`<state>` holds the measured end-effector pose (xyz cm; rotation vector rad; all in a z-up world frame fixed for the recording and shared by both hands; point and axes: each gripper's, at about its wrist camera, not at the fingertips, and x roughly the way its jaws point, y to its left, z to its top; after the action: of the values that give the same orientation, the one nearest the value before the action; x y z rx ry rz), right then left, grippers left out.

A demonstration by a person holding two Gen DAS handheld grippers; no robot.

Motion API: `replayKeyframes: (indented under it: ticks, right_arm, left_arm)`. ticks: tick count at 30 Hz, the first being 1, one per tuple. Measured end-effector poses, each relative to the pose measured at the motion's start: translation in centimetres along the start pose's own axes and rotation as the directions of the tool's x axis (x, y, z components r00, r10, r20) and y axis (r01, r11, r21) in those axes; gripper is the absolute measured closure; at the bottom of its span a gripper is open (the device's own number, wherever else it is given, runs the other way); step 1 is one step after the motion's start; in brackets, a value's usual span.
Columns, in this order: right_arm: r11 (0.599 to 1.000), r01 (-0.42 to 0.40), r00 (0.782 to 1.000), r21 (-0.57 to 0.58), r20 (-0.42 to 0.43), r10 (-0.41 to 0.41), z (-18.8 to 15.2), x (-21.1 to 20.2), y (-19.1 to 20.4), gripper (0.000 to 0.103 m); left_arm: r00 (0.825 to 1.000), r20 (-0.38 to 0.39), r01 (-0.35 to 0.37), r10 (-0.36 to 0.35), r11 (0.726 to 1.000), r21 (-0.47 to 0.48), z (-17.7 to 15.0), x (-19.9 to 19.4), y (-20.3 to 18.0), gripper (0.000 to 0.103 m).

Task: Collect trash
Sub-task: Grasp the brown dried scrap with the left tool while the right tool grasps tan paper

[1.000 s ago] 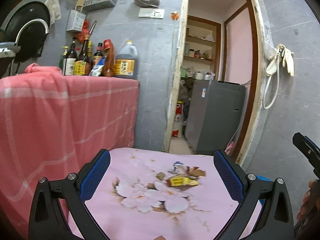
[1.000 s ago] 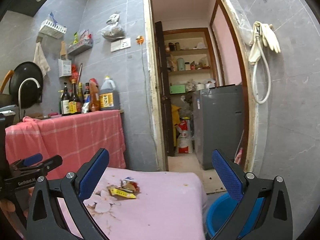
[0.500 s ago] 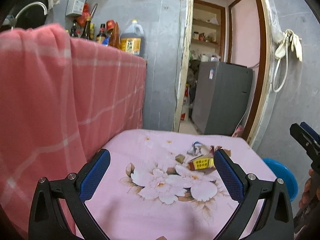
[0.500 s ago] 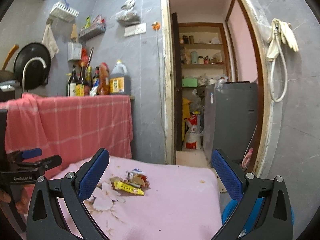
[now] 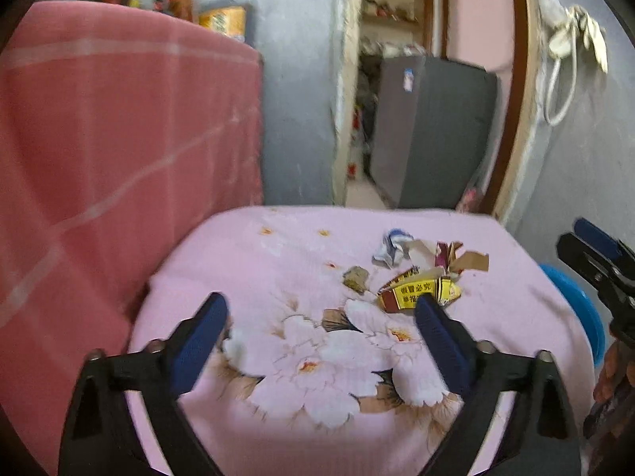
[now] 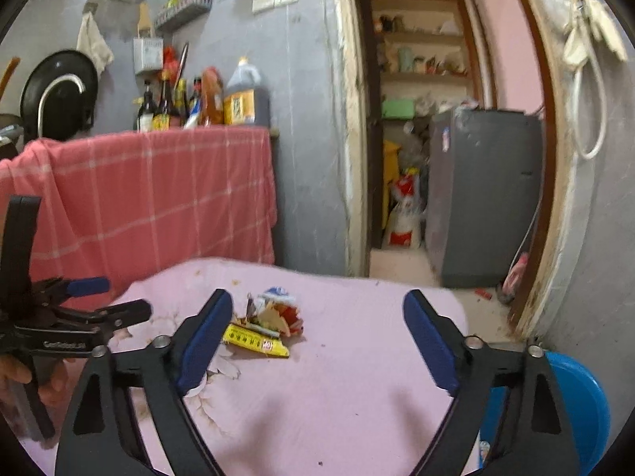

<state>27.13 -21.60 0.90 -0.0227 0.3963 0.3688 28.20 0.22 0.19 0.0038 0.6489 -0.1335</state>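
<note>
A small heap of trash lies on a pink flowered cloth (image 5: 278, 261): a yellow and red torn packet (image 5: 416, 291), a crumpled white and blue wrapper (image 5: 391, 248) and brown card scraps (image 5: 472, 260). My left gripper (image 5: 319, 309) is open and empty above the cloth, its right finger just in front of the yellow packet. In the right wrist view the heap (image 6: 266, 323) lies beside my right gripper's left finger. My right gripper (image 6: 317, 309) is open and empty over the cloth (image 6: 349, 377).
A blue basin (image 6: 583, 408) sits on the floor right of the cloth; it also shows in the left wrist view (image 5: 575, 297). A red checked cloth (image 5: 99, 139) hangs at left with bottles (image 6: 206, 99) above. A doorway with a grey cabinet (image 6: 484, 198) lies ahead.
Both grippers have tilted down and moved closer to the trash heap, which now sits larger and nearer the fingers. Both stay open.
</note>
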Motion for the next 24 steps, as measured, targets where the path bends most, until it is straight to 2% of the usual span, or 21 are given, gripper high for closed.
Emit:
replayKeyframes:
  ticks: [2, 6, 10, 12, 17, 19, 24]
  right_arm:
    - [1.0, -0.025, 0.999, 0.004, -0.041, 0.025, 0.2, 1.4, -0.1, 0.026]
    - [0.997, -0.07, 0.992, 0.022, -0.106, 0.072, 0.6, 3.9, -0.1, 0.035]
    - [0.994, -0.112, 0.977, 0.014, -0.182, 0.112, 0.8, 6.6, 0.3, 0.047]
    - [0.993, -0.118, 0.969, 0.0, -0.219, 0.115, 0.7, 7.6, 0.5, 0.05]
    - [0.991, -0.125, 0.946, -0.038, -0.306, 0.108, 0.3, 9.5, 0.9, 0.057]
    - [0.991, -0.126, 0.937, -0.033, -0.331, 0.108, 0.0, 10.1, 0.8, 0.064]
    - [0.992, -0.127, 0.925, -0.016, -0.363, 0.113, -0.2, 10.7, 0.5, 0.066]
  left_arm:
    - [0.999, -0.041, 0.012, -0.012, 1.0, 0.004, 0.6, 1.4, 0.1, 0.029]
    - [0.994, -0.093, 0.048, -0.051, 0.998, -0.037, 1.5, 3.9, 1.0, 0.037]
    - [0.99, -0.123, 0.059, -0.063, 0.998, -0.034, 2.1, 5.8, 1.1, 0.05]
    - [0.987, -0.145, 0.072, -0.076, 0.997, -0.035, 2.2, 6.7, 1.1, 0.054]
    - [0.978, -0.183, 0.106, -0.098, 0.994, 0.037, 2.3, 8.3, 0.4, 0.068]
    - [0.975, -0.197, 0.115, -0.103, 0.992, 0.05, 2.3, 8.9, 0.1, 0.071]
    - [0.965, -0.23, 0.14, -0.124, 0.989, 0.054, 2.5, 9.8, -0.2, 0.071]
